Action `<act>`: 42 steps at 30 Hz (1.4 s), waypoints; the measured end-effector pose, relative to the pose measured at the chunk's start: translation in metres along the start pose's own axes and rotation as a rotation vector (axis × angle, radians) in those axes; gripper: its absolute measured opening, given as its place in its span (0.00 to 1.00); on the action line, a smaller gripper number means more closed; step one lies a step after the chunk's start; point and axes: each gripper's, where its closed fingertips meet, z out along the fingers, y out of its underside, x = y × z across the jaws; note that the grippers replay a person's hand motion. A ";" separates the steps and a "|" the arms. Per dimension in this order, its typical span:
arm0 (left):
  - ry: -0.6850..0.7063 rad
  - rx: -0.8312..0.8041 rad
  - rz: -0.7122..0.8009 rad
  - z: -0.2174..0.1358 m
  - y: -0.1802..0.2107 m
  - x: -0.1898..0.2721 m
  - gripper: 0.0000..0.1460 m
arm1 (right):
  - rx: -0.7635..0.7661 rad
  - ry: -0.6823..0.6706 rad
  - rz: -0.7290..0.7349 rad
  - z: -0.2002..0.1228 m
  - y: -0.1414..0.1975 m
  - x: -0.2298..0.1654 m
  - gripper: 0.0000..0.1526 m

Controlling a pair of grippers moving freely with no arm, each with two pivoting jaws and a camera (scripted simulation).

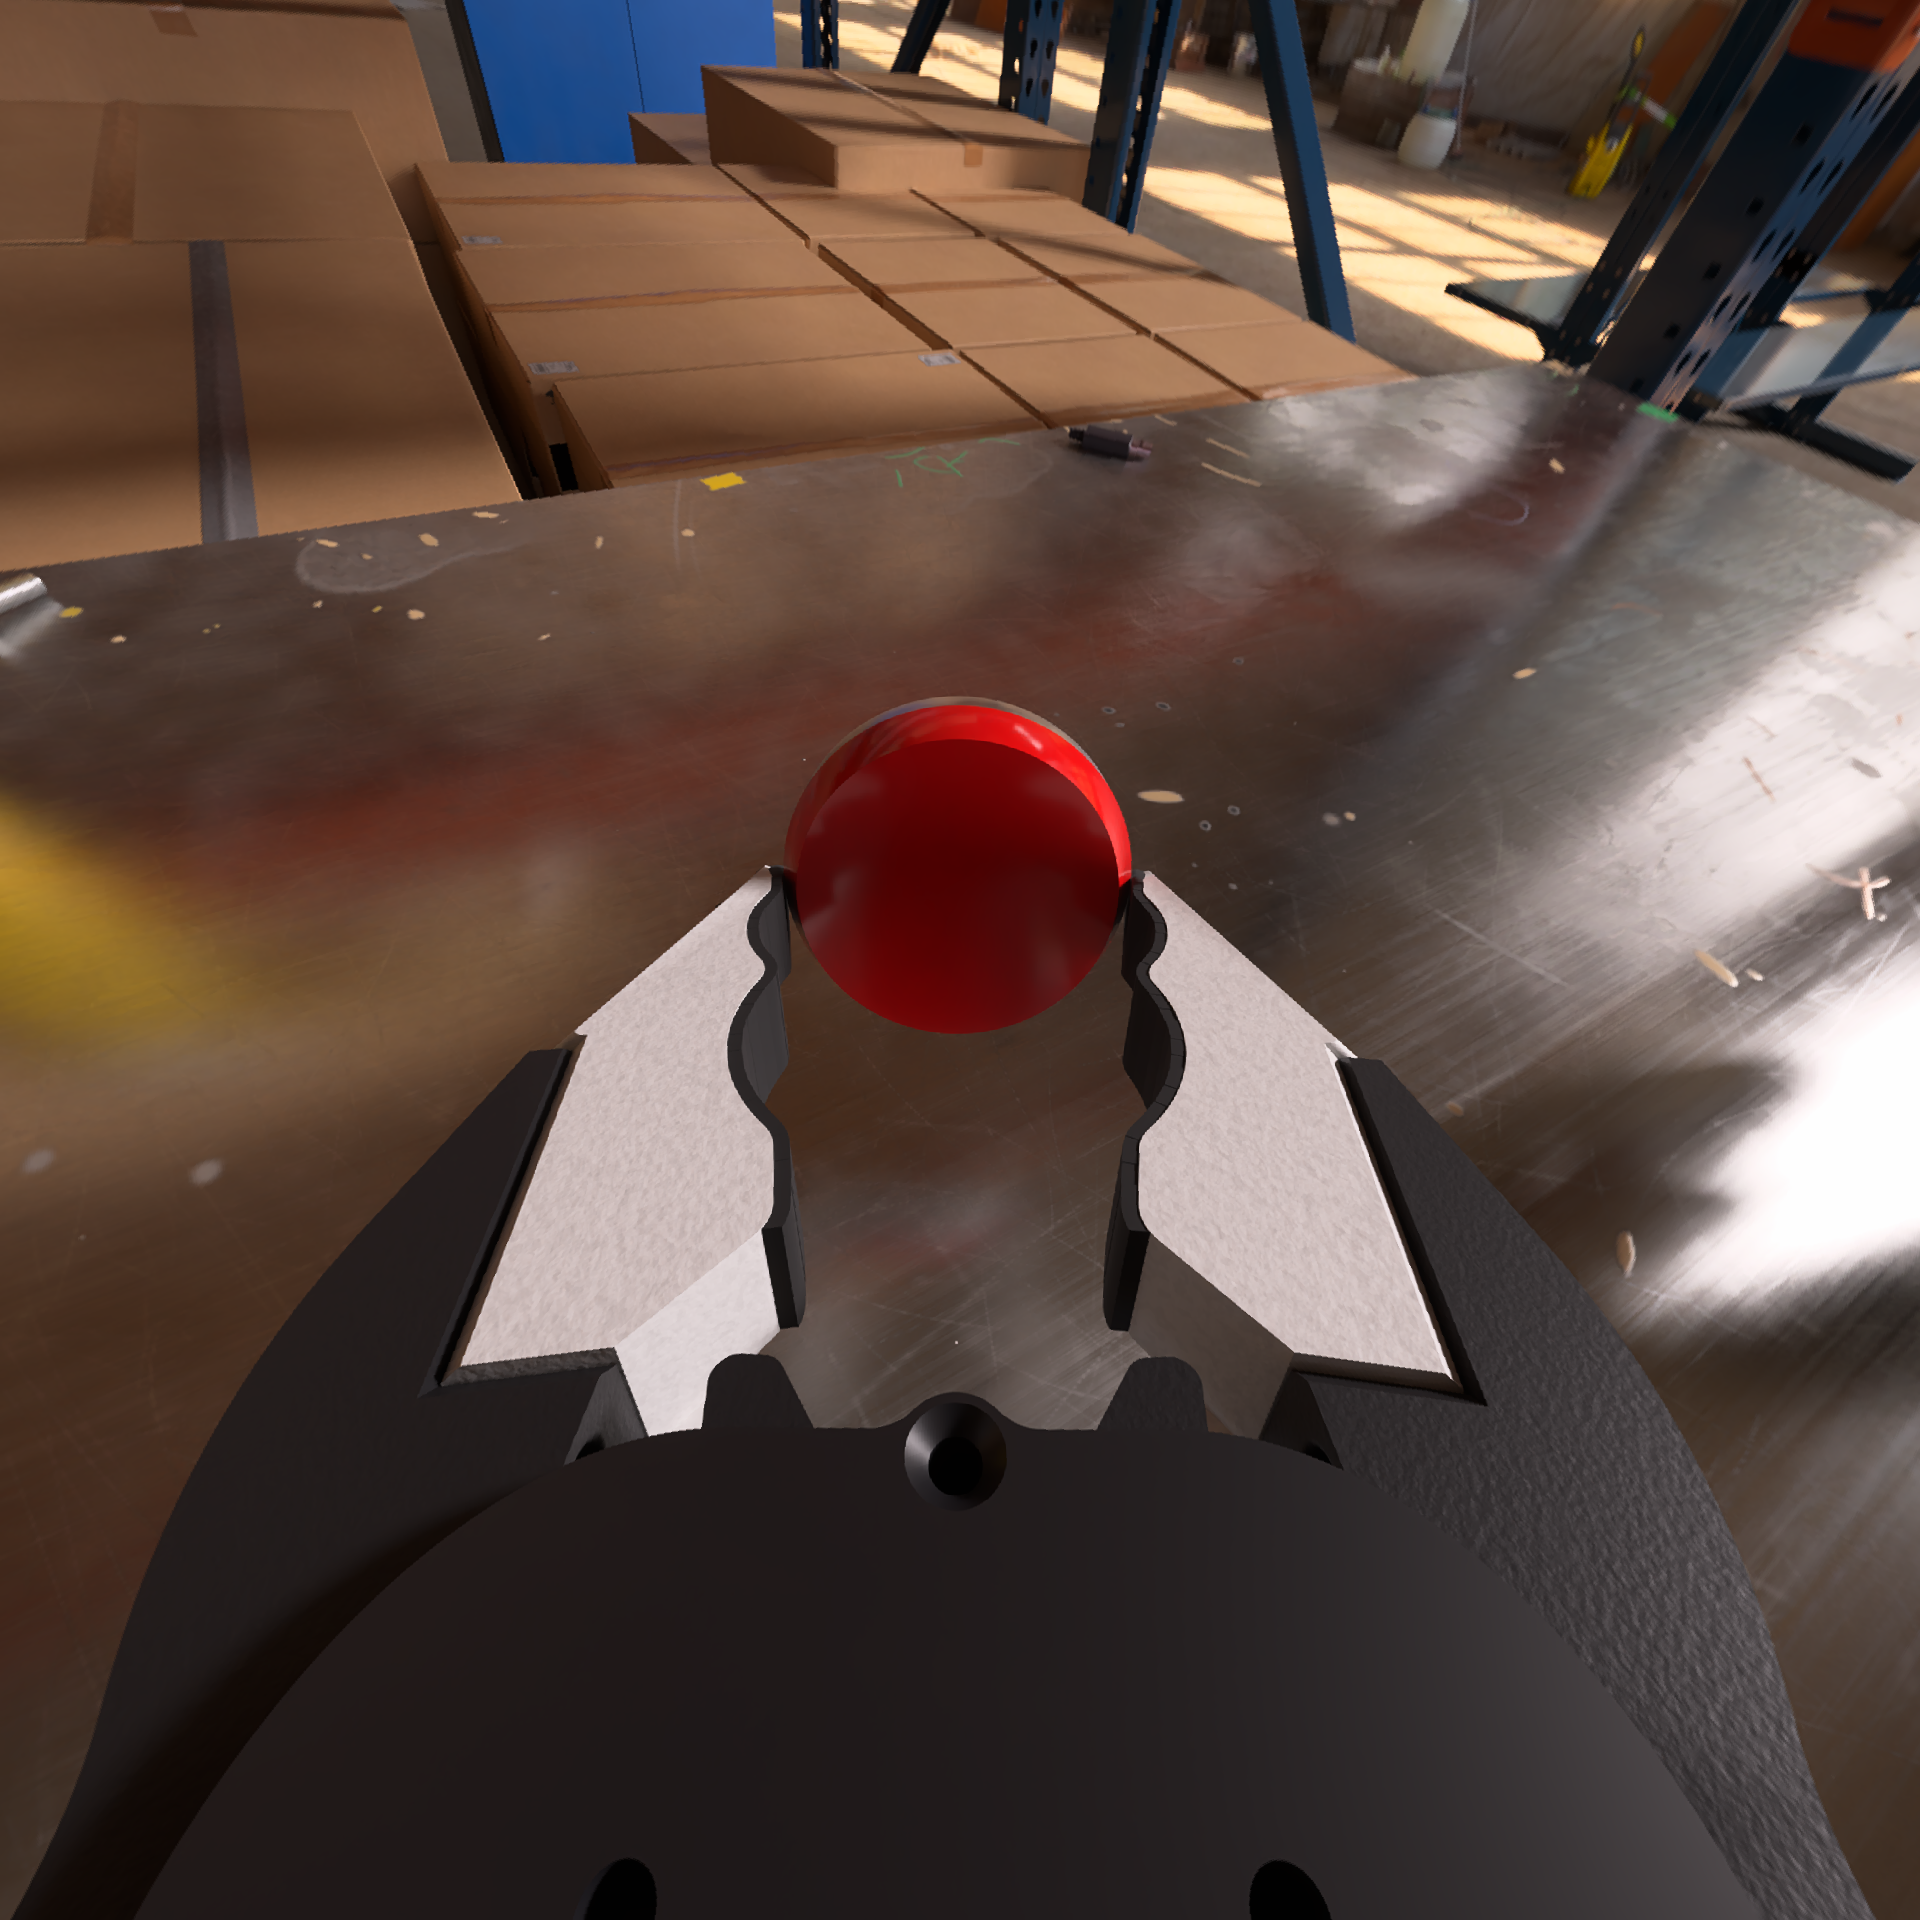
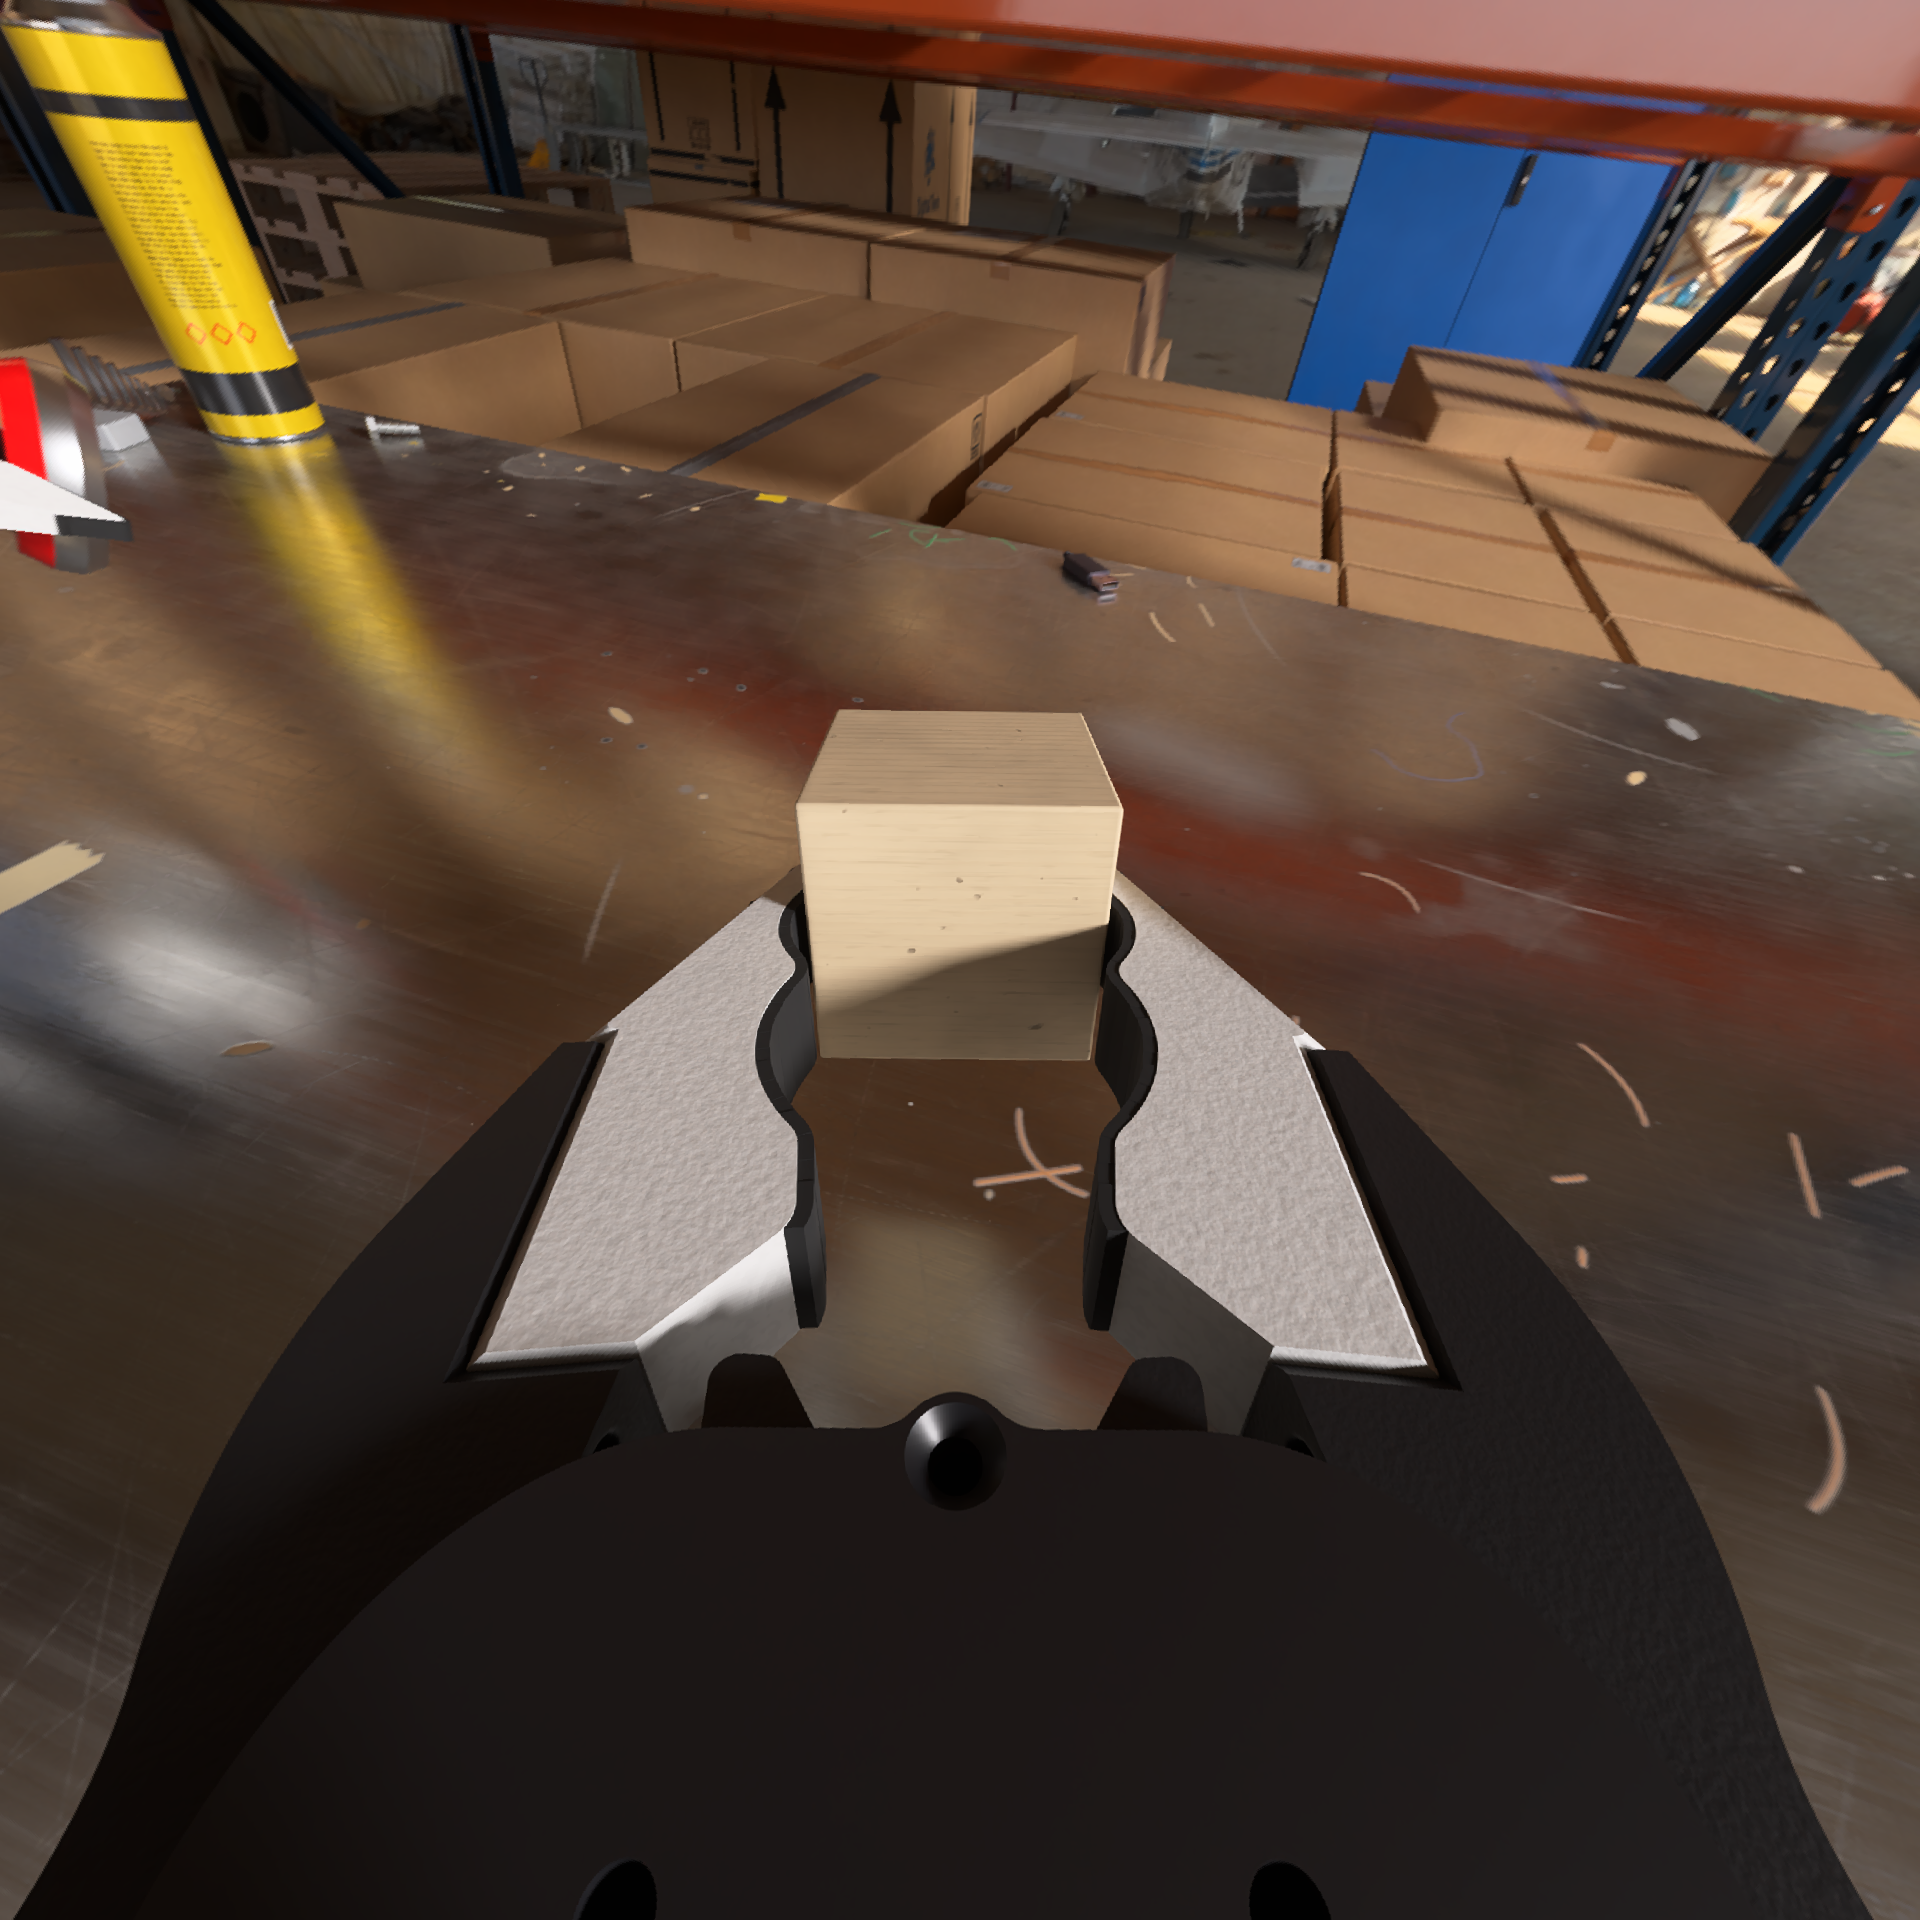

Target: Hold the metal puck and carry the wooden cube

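Note:
In the left wrist view my left gripper is shut on the metal puck. The puck is a round disc with a glossy red face and a grey metal rim, pinched edge-on between the fingertips with its face towards the camera, over the metal table. In the right wrist view my right gripper is shut on the pale wooden cube, gripped by its two side faces at the fingertips and level. The left gripper and the puck also show at the far left edge of the right wrist view.
A tall yellow cylinder stands at the table's far left corner. A small USB stick lies near the far edge and also shows in the left wrist view. Cardboard boxes and blue rack posts stand beyond the table.

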 end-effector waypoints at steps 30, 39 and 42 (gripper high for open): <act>-0.027 0.000 0.100 -0.004 0.003 0.008 0.44 | -0.086 -0.038 0.040 0.012 0.014 -0.011 0.34; -0.029 -0.014 0.102 -0.003 0.006 0.007 0.44 | -0.076 -0.006 0.032 0.009 0.012 -0.003 0.34; -0.026 -0.025 0.091 -0.002 0.008 0.006 0.44 | -0.074 0.000 0.029 0.009 0.012 -0.003 0.34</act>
